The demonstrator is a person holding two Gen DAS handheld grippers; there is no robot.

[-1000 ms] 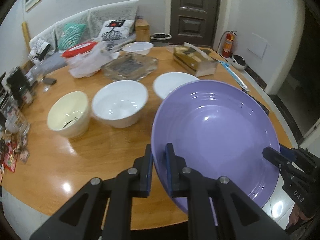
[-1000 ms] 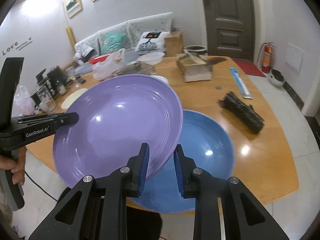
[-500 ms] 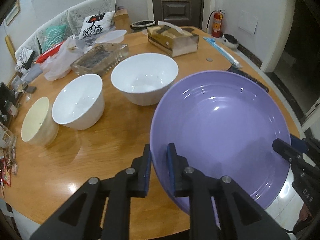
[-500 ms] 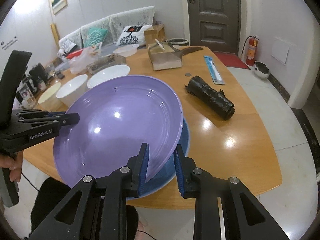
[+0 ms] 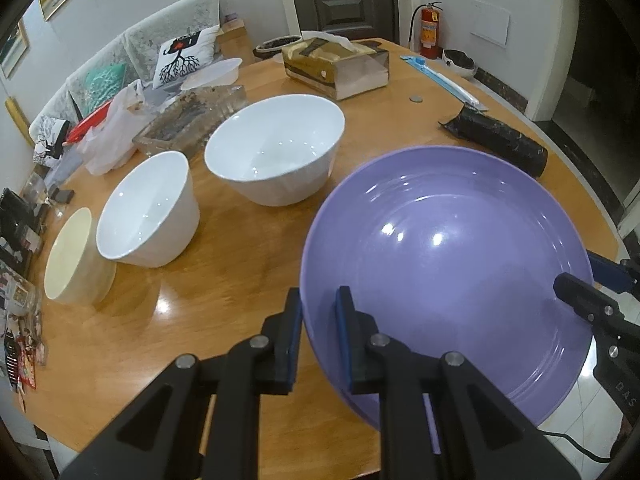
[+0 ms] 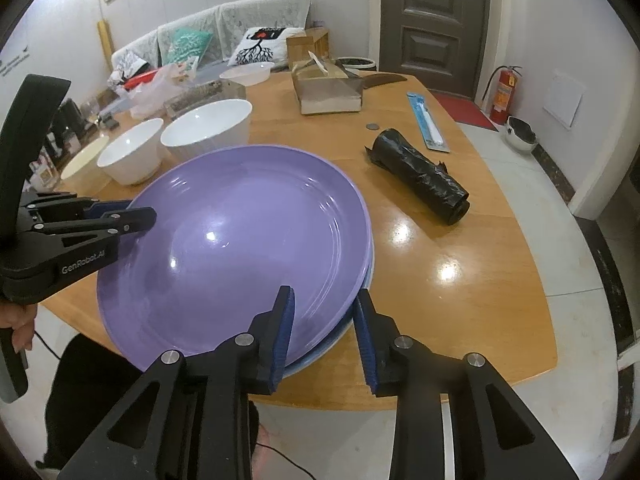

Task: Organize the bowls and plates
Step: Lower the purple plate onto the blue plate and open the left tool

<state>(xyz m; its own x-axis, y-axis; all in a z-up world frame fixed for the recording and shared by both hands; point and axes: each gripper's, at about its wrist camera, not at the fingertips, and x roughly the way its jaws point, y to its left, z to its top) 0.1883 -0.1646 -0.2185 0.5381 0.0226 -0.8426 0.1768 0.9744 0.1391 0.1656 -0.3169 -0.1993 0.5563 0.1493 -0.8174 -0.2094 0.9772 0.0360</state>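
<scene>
A large purple plate lies on a blue plate, of which only a thin rim shows, at the table's near edge. My left gripper straddles the purple plate's left rim, jaws slightly parted. My right gripper straddles the right rim of both plates with a wider gap, jaws open. A large white bowl, a smaller white bowl and a cream bowl stand in a row to the left.
A black roll lies right of the plates. A tissue box, a glass tray, a plastic bag, a coin and a blue package sit farther back. Clutter lines the table's left edge.
The purple plate came down onto the blue plate, covering it. My right gripper's jaws have widened around the rim. The left jaws have parted a little.
</scene>
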